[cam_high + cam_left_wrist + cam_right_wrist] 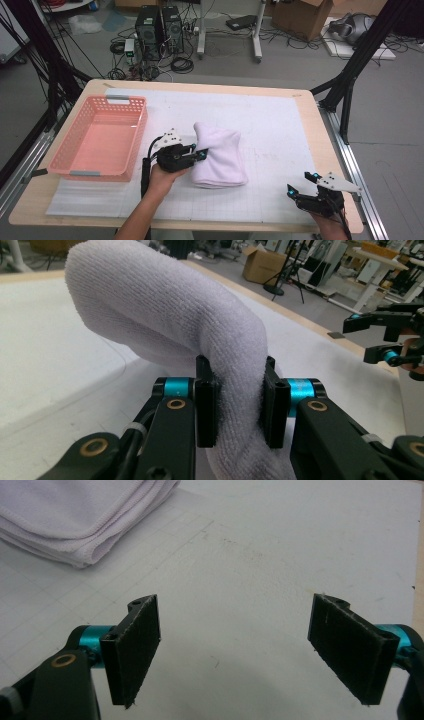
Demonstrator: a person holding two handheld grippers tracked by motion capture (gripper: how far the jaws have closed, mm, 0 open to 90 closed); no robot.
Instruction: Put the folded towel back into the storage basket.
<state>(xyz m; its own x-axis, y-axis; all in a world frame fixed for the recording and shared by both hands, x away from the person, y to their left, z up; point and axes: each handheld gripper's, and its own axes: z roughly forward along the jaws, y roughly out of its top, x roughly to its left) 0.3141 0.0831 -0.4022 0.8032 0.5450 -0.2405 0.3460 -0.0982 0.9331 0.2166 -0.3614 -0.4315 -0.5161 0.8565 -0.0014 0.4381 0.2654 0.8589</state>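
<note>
Folded white towel (220, 155) at mid-table on the white gridded mat (280, 125), just right of the pink basket (100, 137); left edge bunched and lifted. Left gripper (241, 405) clamped on that bunched fold, pads pressing the cloth from both sides. Right gripper (250, 650) near the table's right front corner, well apart from the towel, jaws spread wide, nothing between them.
</note>
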